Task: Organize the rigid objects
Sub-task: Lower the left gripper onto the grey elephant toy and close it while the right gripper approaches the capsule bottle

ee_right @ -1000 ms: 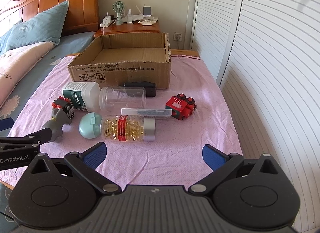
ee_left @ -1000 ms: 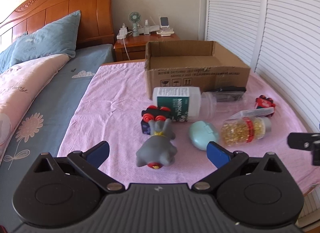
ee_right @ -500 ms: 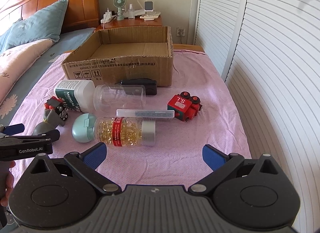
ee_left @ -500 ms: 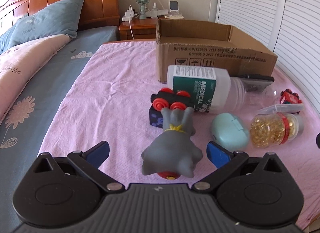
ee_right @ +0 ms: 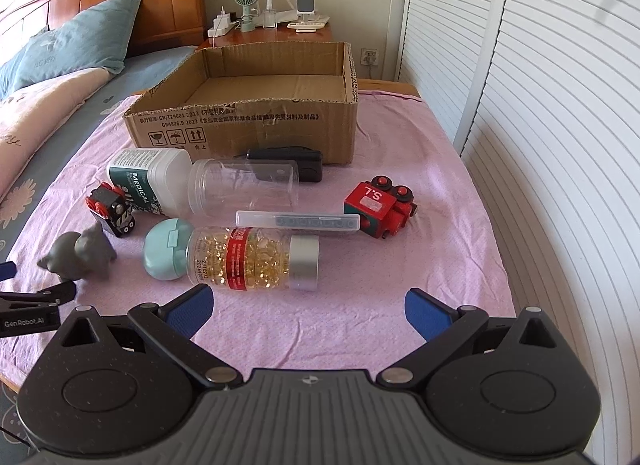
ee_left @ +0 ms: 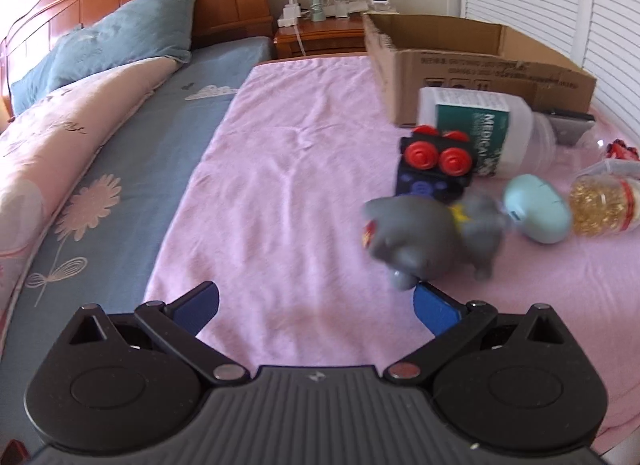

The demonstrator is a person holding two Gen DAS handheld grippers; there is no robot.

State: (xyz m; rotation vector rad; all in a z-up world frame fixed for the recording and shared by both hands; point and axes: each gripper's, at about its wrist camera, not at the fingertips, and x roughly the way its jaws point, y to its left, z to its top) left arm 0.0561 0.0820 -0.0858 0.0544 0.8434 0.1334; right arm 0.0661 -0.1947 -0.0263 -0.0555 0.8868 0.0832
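Hovering low over the pink cloth (ee_right: 360, 305), the left gripper (ee_left: 316, 301) stands spread wide with nothing between its pads, its right pad just beside the grey animal toy (ee_left: 432, 237), which looks blurred and tipped on its side. The right gripper (ee_right: 308, 305) is likewise splayed and empty, nearest to the bottle of gold capsules (ee_right: 256, 253). Taking the cardboard box (ee_right: 248, 121) as the landmark: every loose item lies on the cloth on the near side of it. Nearest the camera are the grey toy, the mint-green case (ee_right: 164, 249) and the capsule bottle; a step closer to the box sit the black toy car with red wheels (ee_right: 112, 209), the clear flat case (ee_right: 296, 221) and the red toy block (ee_right: 380, 209); the white medical bottle (ee_right: 152, 177), a clear jar (ee_right: 244, 189) and a dark object (ee_right: 292, 161) rest just in front of the box's near wall. What shows of the box floor is bare, so the sorting appears barely begun, with all items left to load.
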